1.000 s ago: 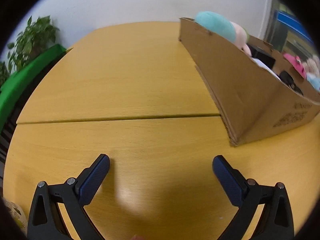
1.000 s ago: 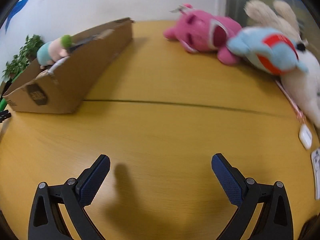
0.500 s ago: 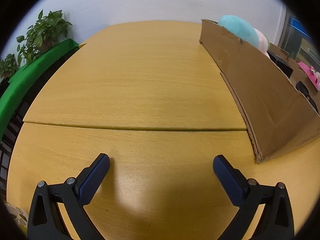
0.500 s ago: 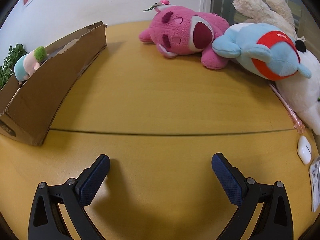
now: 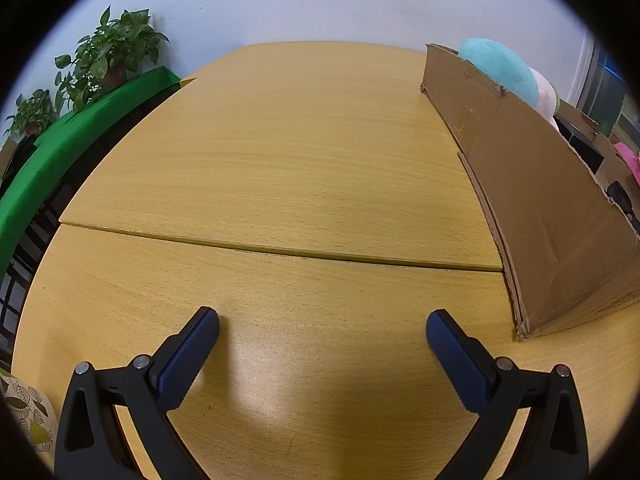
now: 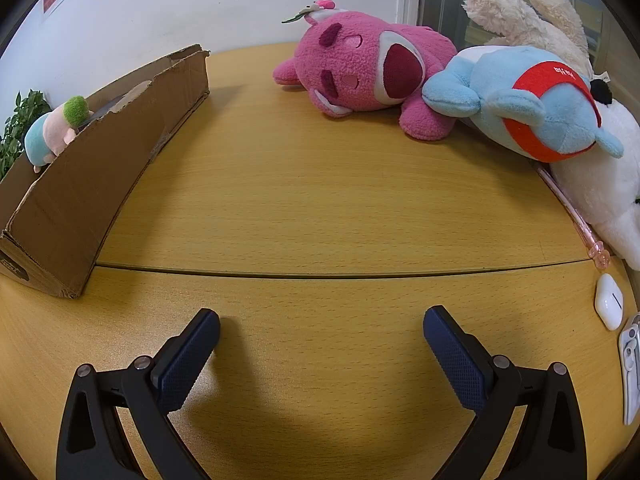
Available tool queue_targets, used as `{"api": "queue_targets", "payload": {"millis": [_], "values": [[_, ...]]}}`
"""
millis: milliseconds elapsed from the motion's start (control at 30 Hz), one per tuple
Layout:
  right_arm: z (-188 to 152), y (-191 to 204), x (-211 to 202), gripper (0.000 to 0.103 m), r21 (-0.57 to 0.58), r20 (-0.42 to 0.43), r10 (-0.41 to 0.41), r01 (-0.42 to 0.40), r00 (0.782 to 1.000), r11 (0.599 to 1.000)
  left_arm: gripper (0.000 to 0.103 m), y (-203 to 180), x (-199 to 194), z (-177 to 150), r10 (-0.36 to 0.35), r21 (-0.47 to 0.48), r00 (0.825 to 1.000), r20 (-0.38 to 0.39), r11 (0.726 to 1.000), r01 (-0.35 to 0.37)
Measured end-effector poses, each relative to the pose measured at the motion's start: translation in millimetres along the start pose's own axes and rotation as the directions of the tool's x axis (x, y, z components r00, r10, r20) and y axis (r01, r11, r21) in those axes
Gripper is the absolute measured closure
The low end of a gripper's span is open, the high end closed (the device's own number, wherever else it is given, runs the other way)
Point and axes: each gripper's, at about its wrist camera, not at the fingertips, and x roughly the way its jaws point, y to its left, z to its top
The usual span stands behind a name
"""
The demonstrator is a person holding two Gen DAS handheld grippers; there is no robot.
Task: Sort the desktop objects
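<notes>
Pink bear (image 6: 360,76) lies well right of the cardboard box (image 6: 100,168), touching the blue toy (image 6: 528,108). Both the left gripper (image 5: 322,326) and right gripper (image 6: 320,324) gape empty; grabbing the bear could drag its neighbour along.

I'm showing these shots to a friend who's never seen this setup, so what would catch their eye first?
Probably the plush pile at the far right of the wooden table: a pink bear lying beside a blue toy with a red band, with a cream rabbit behind. Next, the long cardboard box on the left, a small pastel plush poking over its rim. Both the left gripper and right gripper hang open over bare wood.
</notes>
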Motion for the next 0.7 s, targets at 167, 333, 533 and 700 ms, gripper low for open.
{"api": "queue_targets", "payload": {"millis": [167, 333, 533, 700], "values": [[-0.2, 0.0, -0.4, 0.0, 0.0, 0.0, 0.0, 0.0, 1.0, 1.0, 0.0, 0.2, -0.6, 0.2, 0.0, 0.0, 1.0, -0.001, 1.0, 0.0], [-0.6, 0.0, -0.4, 0.0, -0.001, 0.0, 0.0, 0.0, 1.0, 1.0, 0.0, 0.2, -0.2, 0.4, 0.001, 0.0, 1.0, -0.001, 1.0, -0.001], [-0.7, 2.3, -1.9, 0.0, -0.003, -0.001, 0.0, 0.0, 1.0, 1.0, 0.0, 0.8, 0.1, 1.1, 0.001, -0.001, 1.0, -0.001, 1.0, -0.001], [0.7, 2.0, -0.9, 0.0, -0.003, -0.002, 0.0, 0.0, 1.0, 1.0, 0.0, 0.2, 0.0, 1.2, 0.001, -0.001, 1.0, -0.002, 1.0, -0.001]]}}
